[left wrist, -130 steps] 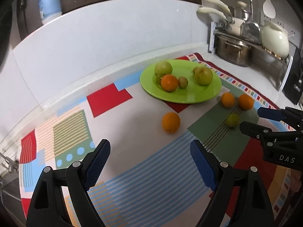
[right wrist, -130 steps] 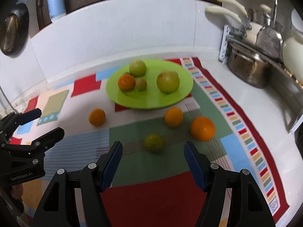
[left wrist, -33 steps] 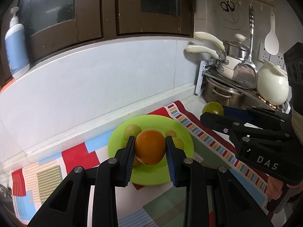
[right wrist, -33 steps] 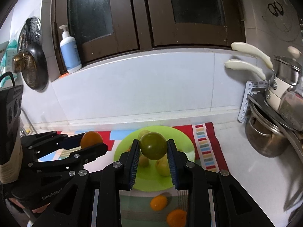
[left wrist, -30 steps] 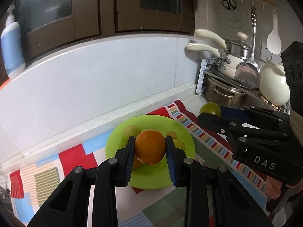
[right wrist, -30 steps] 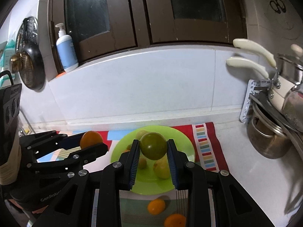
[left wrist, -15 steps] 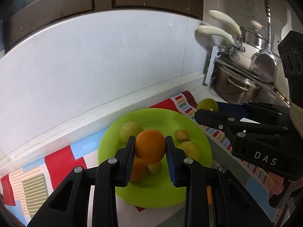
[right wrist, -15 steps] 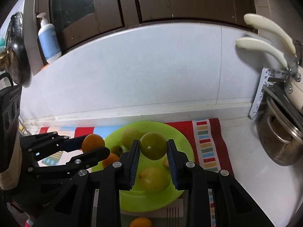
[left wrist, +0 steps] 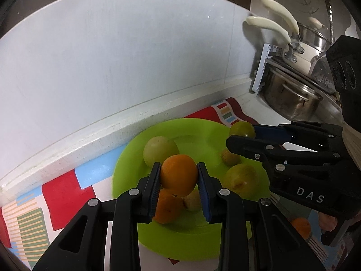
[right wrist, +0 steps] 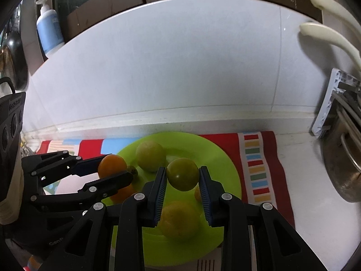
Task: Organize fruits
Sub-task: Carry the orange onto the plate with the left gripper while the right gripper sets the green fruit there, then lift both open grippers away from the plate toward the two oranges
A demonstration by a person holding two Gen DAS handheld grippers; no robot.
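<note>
Risk no. 1 as I see it: crowded plate (right wrist: 227, 158). My left gripper (left wrist: 179, 179) is clamped on an orange (left wrist: 179, 175), right gripper (right wrist: 182, 177) clamped on a green fruit (right wrist: 182, 174), both hanging over the plate w/ fruit underneath. If I release from here, either could bounce off the pile & roll onto the mat (right wrist: 259, 164).

Both wrist cameras look steeply down along their own jaws, close above the green plate (left wrist: 126, 169), facing the white wall. Both views share the plate (right wrist: 225, 158); each also catches the other gripper.
</note>
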